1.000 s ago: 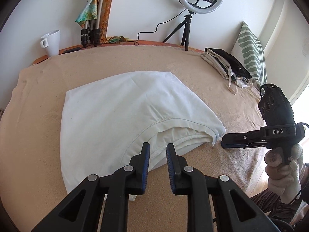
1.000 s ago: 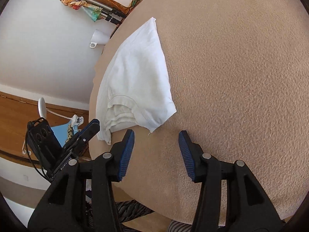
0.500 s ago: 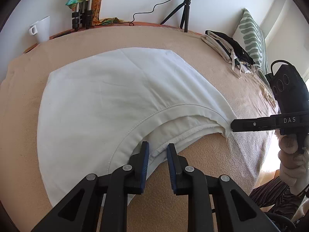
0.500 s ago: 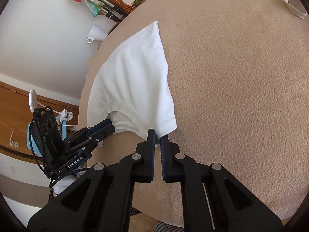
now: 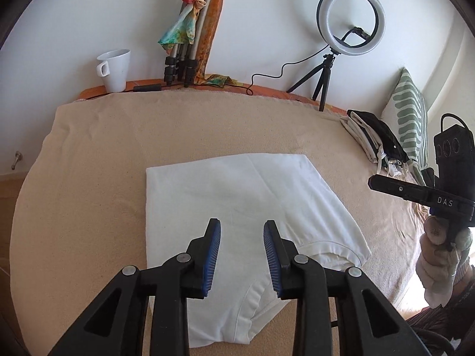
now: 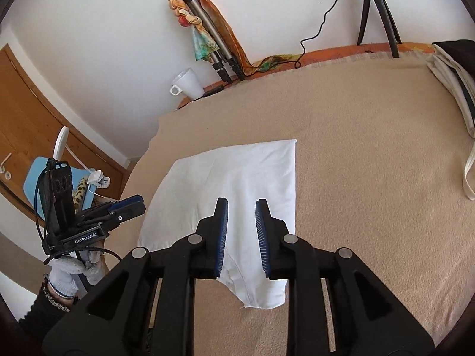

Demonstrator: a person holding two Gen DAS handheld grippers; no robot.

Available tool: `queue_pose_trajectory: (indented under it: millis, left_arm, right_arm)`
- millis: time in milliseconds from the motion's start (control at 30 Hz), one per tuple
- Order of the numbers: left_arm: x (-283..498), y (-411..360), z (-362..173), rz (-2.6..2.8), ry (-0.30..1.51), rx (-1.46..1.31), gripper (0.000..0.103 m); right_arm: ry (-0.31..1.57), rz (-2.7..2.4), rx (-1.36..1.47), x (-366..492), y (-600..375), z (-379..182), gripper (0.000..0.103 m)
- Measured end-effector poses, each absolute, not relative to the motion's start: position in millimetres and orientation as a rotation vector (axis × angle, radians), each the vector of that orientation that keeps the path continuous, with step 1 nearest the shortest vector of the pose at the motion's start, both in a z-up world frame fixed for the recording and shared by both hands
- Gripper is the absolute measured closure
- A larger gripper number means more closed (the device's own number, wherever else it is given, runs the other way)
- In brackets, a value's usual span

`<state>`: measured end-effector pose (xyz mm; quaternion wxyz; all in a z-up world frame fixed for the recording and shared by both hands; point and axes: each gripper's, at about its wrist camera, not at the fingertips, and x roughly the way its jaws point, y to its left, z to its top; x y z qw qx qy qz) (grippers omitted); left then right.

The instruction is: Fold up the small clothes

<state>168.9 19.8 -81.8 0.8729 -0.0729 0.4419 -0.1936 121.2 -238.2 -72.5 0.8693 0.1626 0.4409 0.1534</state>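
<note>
Nearest the lens in the left wrist view, the left tongs (image 5: 242, 255) stand well apart at the jaws and hold nothing, hovering over the near half of the white garment (image 5: 237, 201). In the right wrist view the right tongs (image 6: 241, 234) are likewise parted and empty, above the garment's near corner at 6 o'clock.

The garment lies flat on the beige-covered table (image 5: 89, 178), folded to a rough wedge with its hemmed edges toward the viewer. It looks light, thin and limp, so it should drape and slide; I would pinch it at the stitched hem or a corner, through all layers.

Writing: "DAS" shows on the right gripper body at 3 o'clock in the left view; "GenRobot.AI" on the left gripper body at 9 o'clock in the right view.

Farther off at 11 o'clock stands a white mug (image 5: 114, 69).
</note>
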Motion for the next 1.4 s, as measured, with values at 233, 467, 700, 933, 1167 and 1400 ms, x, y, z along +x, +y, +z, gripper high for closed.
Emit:
queue_pose_trajectory:
  millis: [233,467,700,933,1167,1400]
  left_arm:
    - [206.4,-10.7,-95.7,-0.395,0.938,-0.117,0.074]
    - [214.7,4.4,-141.5,-0.394,1.039,-0.132,0.074]
    - [212.2,22.7,-104.8,-0.361,0.964,-0.153,0.074]
    - [242.8,7.2,-107.9,-0.329,0.954,-0.196,0.073]
    - [259.8,12.8,-138.6,-0.206,1.008,-0.149,0.072]
    - [249.7,41.6,-128.5,-0.129,0.972,-0.16,0.073]
  right_arm:
    - [0.96,0.382,0.222,173.5,-175.4,-95.8,0.081]
    - [1.099,0.314,0.095,187.8,-167.4,-148.8,0.086]
    - [1.042,0.356,0.146,184.3,-191.7,-118.1,0.083]
    - [1.012,0.289,0.209,211.3,-193.4,-125.7,0.083]
    - [1.059,0.179,0.278,235.9,-211.9,-152.9,0.083]
    - [1.018,0.052,0.276,228.2,-238.2,-143.6,0.072]
